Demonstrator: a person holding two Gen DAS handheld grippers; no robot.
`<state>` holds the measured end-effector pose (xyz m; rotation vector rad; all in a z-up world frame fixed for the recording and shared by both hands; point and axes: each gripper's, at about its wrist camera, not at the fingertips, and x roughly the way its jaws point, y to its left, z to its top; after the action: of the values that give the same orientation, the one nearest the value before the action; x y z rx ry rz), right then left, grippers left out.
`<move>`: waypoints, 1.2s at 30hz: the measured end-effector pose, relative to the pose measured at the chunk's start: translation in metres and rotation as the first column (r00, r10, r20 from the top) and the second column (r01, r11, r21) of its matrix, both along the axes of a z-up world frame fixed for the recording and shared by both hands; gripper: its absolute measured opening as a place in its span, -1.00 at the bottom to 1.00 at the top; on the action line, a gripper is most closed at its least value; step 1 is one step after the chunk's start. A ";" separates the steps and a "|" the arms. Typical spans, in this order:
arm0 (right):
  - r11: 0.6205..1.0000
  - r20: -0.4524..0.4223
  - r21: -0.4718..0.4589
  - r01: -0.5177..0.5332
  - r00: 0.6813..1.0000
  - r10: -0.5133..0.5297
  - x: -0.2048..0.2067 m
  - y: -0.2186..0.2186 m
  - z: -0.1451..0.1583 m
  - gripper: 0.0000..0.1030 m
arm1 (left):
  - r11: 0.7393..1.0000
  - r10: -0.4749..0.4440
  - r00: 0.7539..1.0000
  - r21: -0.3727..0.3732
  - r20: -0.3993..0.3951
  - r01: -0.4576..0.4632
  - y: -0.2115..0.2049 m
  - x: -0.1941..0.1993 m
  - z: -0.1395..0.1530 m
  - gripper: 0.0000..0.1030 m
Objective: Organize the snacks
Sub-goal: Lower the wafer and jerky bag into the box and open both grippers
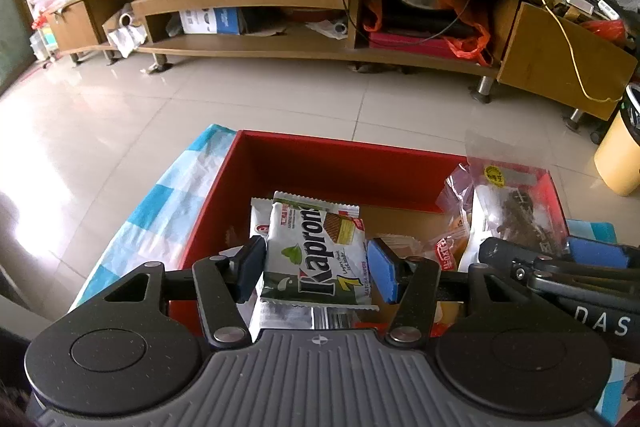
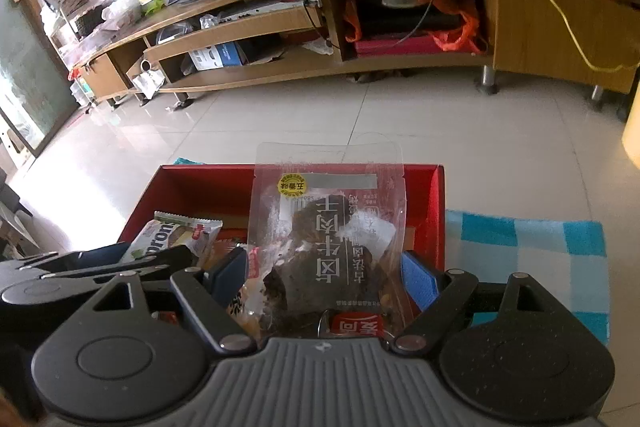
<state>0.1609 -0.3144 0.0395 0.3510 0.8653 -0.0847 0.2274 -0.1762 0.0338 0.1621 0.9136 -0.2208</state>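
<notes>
A red cardboard box point(image 1: 340, 147) stands on a blue-and-white checked cloth point(image 1: 160, 215). My left gripper point(image 1: 316, 271) is shut on a white and green Kapron wafer packet point(image 1: 316, 251), held over the box's left part with a blue pad on each side. At the right of this view my right gripper point(image 1: 548, 251) grips a clear bag of dark snack pieces point(image 1: 516, 211). In the right wrist view, that clear bag point(image 2: 328, 227) stands upright between my right gripper's point(image 2: 322, 279) pads, over the red box point(image 2: 436, 211). The wafer packet point(image 2: 176, 231) and left gripper point(image 2: 120, 259) show at left.
Several other snack packets point(image 1: 448, 251) lie inside the box. A red can top point(image 2: 356, 327) shows under the clear bag. Beyond the cloth point(image 2: 520, 247) is tiled floor point(image 1: 280, 99), then a long wooden TV stand point(image 1: 280, 51). A yellow bin point(image 1: 618, 155) stands on the right.
</notes>
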 end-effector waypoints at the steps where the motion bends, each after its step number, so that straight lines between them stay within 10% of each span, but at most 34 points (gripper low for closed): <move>1: 1.000 -0.002 0.008 0.001 1.000 -0.001 0.001 -0.001 -0.001 0.60 | 1.000 -0.004 1.000 -0.009 -0.006 0.004 0.000 0.002 0.000 0.23; 36: 0.992 -0.042 0.127 -0.016 0.999 0.021 0.002 0.005 0.005 0.88 | 0.997 0.056 0.998 -0.044 -0.039 -0.058 0.030 -0.001 0.014 0.68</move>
<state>0.1629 -0.3096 0.0442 0.4617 0.9189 -0.0201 0.2267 -0.1458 0.0477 0.0900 0.9485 -0.1918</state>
